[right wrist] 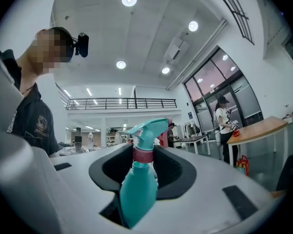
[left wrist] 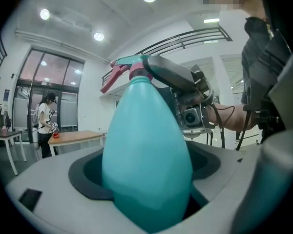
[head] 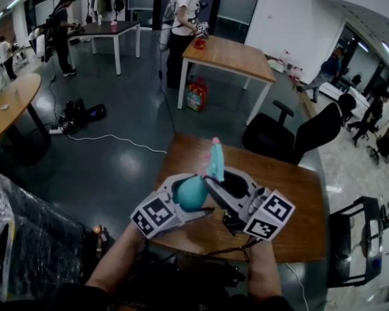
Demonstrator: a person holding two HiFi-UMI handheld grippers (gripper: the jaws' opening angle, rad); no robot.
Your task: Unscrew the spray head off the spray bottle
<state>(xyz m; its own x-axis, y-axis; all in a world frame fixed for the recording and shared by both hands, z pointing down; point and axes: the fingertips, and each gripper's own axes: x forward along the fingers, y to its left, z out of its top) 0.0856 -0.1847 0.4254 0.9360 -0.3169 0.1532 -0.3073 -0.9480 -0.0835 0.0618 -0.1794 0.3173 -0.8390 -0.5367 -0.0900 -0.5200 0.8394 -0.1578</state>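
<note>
A teal spray bottle (head: 191,194) is held above the wooden table (head: 292,193), its spray head (head: 215,161) pointing away from me. My left gripper (head: 183,198) is shut on the bottle's wide body (left wrist: 146,165), which fills the space between its jaws. My right gripper (head: 214,183) comes in from the right and is shut on the pink collar (right wrist: 142,155) just under the teal spray head (right wrist: 149,128). In the left gripper view a finger (left wrist: 172,77) of the right gripper lies across the bottle's neck, beside the pink trigger (left wrist: 112,79).
A black office chair (head: 292,135) stands behind the table. Farther off is another wooden table (head: 230,57) with a person (head: 185,18) beside it. A round table (head: 10,102) and floor cables (head: 78,118) lie to the left. Plastic-wrapped goods (head: 6,238) sit at my lower left.
</note>
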